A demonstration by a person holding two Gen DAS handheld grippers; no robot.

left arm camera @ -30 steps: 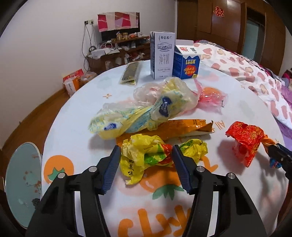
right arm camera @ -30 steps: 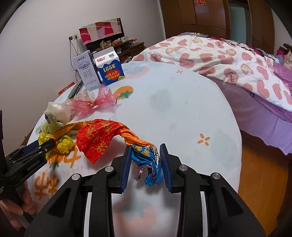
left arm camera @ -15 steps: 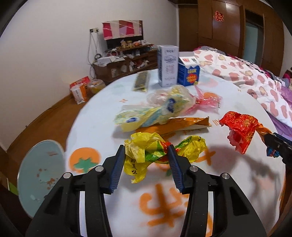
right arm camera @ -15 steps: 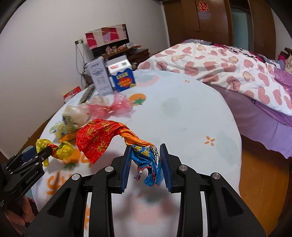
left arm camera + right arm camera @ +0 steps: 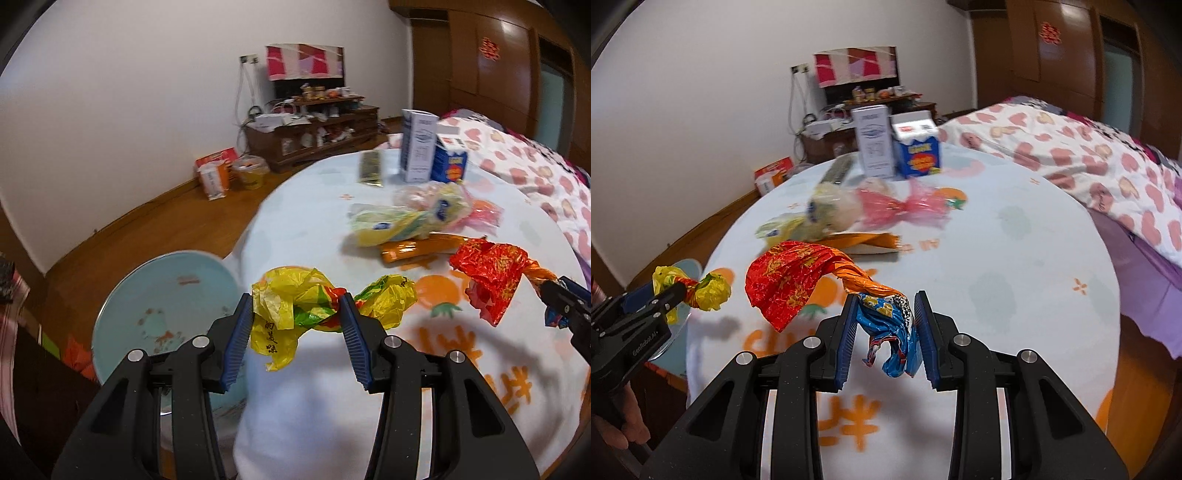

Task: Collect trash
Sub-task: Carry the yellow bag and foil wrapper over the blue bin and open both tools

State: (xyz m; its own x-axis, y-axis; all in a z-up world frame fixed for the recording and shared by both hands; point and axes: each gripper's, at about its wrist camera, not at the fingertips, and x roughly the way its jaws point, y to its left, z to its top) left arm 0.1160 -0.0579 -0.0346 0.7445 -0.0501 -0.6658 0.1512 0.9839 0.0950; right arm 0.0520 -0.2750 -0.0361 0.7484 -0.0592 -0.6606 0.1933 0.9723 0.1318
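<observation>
Holding: left tool [image 5: 297,317] pinches yellow wrapper [image 5: 295,308] | right tool [image 5: 884,326] pinches red-blue wrapper [image 5: 827,280] | both clear above bench [image 5: 1015,258] | pale-blue basin [image 5: 166,291] lies below-left, nearer left tool.

Yellow crumpled bag [image 5: 291,314]; red-and-gold foil wrapper [image 5: 790,280], blue twisted end; pale-blue basin [image 5: 166,302]; white tablecloth [image 5: 1015,258], orange prints

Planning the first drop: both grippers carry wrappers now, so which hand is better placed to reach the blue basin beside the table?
Left, probably. The left gripper holds the yellow wrapper nearest the blue basin.
</observation>
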